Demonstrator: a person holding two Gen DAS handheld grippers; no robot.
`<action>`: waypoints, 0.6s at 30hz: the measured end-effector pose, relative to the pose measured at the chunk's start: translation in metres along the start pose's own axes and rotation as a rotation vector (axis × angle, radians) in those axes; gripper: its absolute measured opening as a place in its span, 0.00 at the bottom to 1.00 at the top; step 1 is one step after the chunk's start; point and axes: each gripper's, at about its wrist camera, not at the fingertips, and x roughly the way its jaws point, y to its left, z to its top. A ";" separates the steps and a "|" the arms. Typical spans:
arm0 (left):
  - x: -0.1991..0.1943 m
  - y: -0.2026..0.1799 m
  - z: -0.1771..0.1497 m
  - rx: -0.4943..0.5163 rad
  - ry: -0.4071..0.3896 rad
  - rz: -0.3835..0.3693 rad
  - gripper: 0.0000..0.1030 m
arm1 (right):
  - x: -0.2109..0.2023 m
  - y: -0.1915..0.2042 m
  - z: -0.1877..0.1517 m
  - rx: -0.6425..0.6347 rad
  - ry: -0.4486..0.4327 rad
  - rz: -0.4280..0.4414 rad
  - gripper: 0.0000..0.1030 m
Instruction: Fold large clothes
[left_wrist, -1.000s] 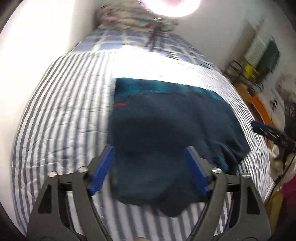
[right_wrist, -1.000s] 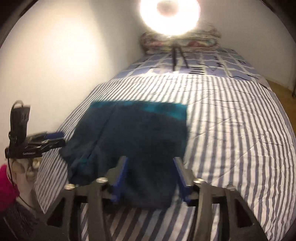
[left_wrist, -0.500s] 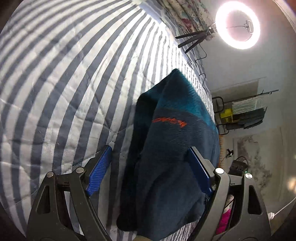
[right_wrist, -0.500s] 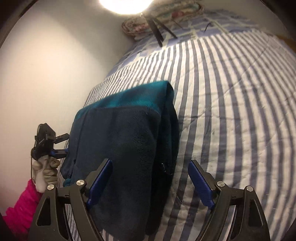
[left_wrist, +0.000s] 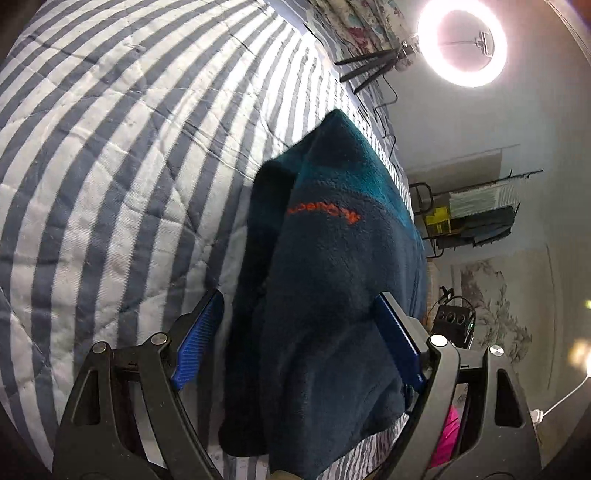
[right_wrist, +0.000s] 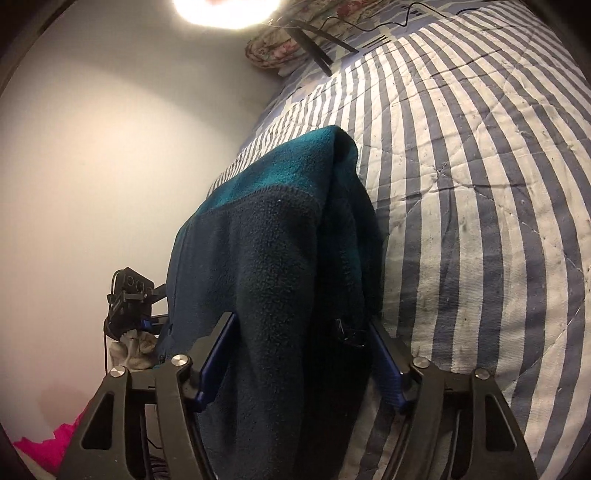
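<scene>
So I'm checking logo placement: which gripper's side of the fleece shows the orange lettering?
The left gripper: the fleece shows orange lettering there; the right gripper sees none.

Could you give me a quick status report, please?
Left gripper open astride fleece jacket. Right gripper open, same. Jacket folded on striped bed. Nothing blocking.

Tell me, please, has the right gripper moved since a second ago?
Yes. The right gripper has rolled and closed in on the fleece: the ring light has slid off the top edge.
</scene>
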 end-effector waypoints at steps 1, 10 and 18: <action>0.005 -0.006 0.000 0.029 -0.004 0.039 0.83 | 0.001 0.001 -0.001 -0.004 0.003 -0.010 0.65; 0.025 -0.032 -0.006 0.119 -0.047 0.170 0.38 | 0.010 0.020 0.000 -0.056 -0.015 -0.084 0.37; 0.019 -0.086 -0.022 0.279 -0.126 0.302 0.23 | -0.004 0.082 -0.002 -0.248 -0.054 -0.301 0.23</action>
